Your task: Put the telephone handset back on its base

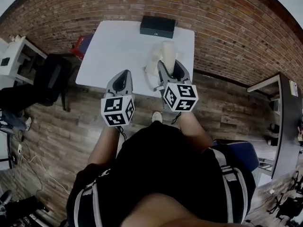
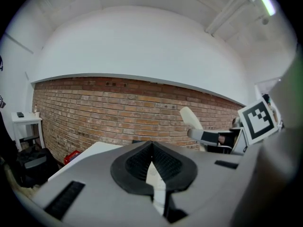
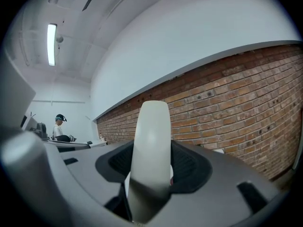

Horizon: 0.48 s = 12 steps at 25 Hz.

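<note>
Telephone handset [image 3: 150,141] stands upright, clamped between the widely spread jaws of the right gripper [image 1: 169,66]. It is held over the white base [image 1: 152,63], which sits by the near edge of the table [image 1: 113,46]. The left gripper [image 2: 152,157] hovers alongside with its jaws pressed together on nothing. A closed black box [image 1: 157,26] lies at the far edge.

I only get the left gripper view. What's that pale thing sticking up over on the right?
Observer: A telephone handset. The right gripper view shows it clamped between the jaws of the right gripper.
Operator: Where does it belong?
Observer: The head view shows the white base on the table, close beside that gripper.
Operator: Anyone else around?
Observer: One person, far off in the right gripper view.
</note>
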### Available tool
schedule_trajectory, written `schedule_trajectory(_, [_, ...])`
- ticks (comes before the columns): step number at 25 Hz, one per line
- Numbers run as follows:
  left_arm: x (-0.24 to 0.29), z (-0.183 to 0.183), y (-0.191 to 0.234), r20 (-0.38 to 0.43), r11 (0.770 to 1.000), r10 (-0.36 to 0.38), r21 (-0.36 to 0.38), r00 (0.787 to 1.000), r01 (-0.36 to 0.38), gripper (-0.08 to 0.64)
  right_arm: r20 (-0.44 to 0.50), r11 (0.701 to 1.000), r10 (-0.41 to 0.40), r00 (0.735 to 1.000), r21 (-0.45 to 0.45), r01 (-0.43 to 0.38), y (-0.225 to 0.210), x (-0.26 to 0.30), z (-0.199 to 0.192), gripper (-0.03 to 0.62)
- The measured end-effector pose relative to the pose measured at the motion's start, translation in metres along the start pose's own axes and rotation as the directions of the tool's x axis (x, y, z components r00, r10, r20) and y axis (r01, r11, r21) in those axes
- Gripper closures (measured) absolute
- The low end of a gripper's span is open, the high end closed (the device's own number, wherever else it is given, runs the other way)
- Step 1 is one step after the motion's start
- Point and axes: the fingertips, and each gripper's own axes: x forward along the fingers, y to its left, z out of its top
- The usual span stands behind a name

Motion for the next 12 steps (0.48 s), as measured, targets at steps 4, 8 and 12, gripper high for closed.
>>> schedule_trajectory(4, [0.039,0.009,-0.002,-0.012,1.000,-0.001,0.011,1.000,0.001,0.558,-0.022,1.000,0.001,1.000,0.022,0.000,-0.025,0.029,0.001,0.388])
schedule_trajectory(8, [0.083,0.016,-0.008,-0.028,1.000,-0.004,0.015,1.000,0.005,0.558,-0.048,0.999,0.006,0.999,0.034,-0.004,-0.053,0.058,0.001,0.388])
schedule_trajectory(12, [0.122,0.019,-0.012,-0.044,1.000,-0.006,0.020,0.999,0.007,0.558,-0.078,0.999,0.013,0.997,0.049,-0.009,-0.077,0.084,-0.005,0.388])
